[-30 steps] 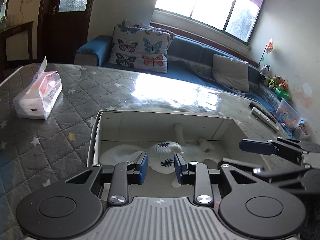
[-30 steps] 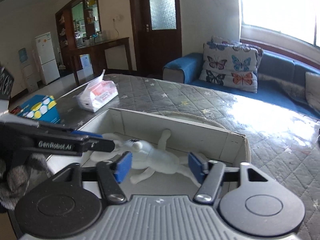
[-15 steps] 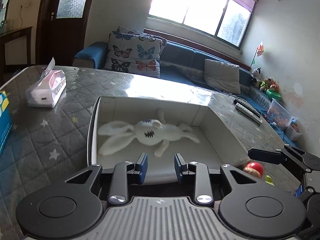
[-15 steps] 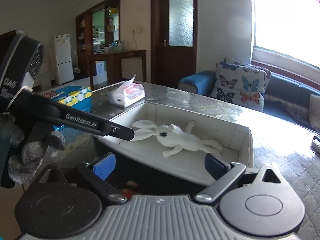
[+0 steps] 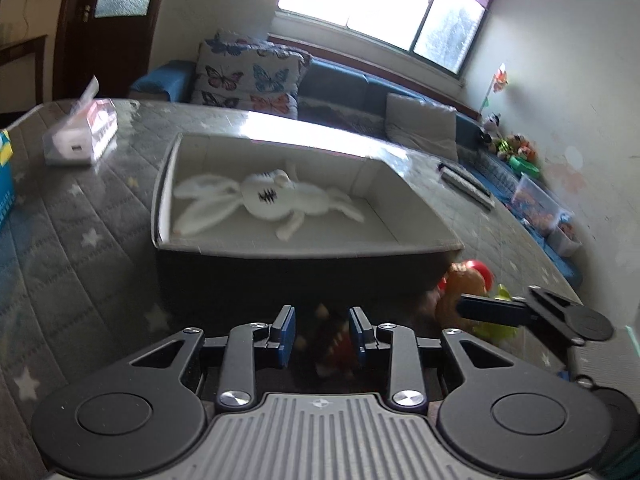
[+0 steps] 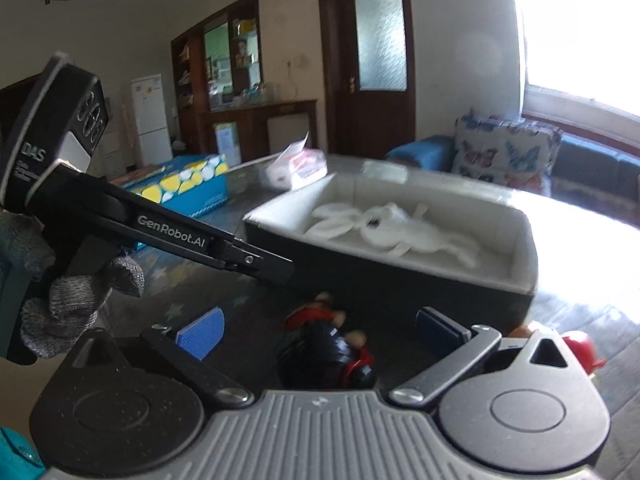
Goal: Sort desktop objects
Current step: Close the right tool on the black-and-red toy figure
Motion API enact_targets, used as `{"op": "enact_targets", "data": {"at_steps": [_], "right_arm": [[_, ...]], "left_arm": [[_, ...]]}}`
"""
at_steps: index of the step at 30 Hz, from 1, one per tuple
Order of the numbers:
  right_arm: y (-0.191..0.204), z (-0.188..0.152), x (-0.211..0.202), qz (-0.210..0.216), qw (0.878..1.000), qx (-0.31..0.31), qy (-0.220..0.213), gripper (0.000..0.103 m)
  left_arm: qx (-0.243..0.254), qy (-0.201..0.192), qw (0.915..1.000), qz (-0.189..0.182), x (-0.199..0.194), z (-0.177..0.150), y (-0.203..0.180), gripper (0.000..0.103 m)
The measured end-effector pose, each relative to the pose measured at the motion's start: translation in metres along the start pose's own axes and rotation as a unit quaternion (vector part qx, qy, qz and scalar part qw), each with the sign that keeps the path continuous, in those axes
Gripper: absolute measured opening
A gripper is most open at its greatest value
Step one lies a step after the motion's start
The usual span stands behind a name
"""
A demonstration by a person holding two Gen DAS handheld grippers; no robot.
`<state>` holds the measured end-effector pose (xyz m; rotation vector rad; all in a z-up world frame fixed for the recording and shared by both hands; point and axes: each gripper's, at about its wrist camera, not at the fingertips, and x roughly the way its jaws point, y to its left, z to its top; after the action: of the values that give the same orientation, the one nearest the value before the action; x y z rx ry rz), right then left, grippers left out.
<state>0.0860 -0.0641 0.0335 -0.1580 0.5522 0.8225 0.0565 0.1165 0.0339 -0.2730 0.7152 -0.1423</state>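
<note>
White rabbit (image 5: 276,200): lying inside box (image 5: 304,276), being stored.
Figure (image 6: 324,344): on surface, being framed by right hand-held gripper (image 6: 320,328), spread wide.
Left hand-held gripper (image 5: 322,334): partly parted, empty.

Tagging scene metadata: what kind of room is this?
Most likely a home living room: a blue sofa with a butterfly cushion under the window, a fridge in the adjoining room, toys along the wall.

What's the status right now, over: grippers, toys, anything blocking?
Left gripper and right gripper open, empty. White plush rabbit lies in cardboard box. Red-and-black toy figure on table, nothing blocking it.
</note>
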Motion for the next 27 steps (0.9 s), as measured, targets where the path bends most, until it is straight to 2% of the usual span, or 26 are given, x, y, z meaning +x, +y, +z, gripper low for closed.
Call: {"op": "enact_targets", "data": {"at_steps": [5, 10, 24, 27], "right_arm": [[0.0, -0.006, 0.014, 0.013, 0.999, 0.013, 0.031, 0.103], [0.002, -0.015, 0.026, 0.013, 0.999, 0.012, 0.045, 0.103], [0.002, -0.023, 0.047, 0.009, 0.998, 0.016, 0.06, 0.103], [0.003, -0.022, 0.047, 0.005, 0.998, 0.015, 0.062, 0.1]], "left_arm": [[-0.008, 0.015, 0.9998, -0.008, 0.005, -0.007, 0.003, 0.032], [-0.01, 0.025, 0.9994, -0.02, 0.011, -0.007, 0.002, 0.032], [-0.02, 0.029, 0.9987, -0.036, 0.017, -0.006, 0.002, 0.033], [-0.028, 0.03, 0.9985, -0.036, 0.017, -0.006, 0.004, 0.033]]}}
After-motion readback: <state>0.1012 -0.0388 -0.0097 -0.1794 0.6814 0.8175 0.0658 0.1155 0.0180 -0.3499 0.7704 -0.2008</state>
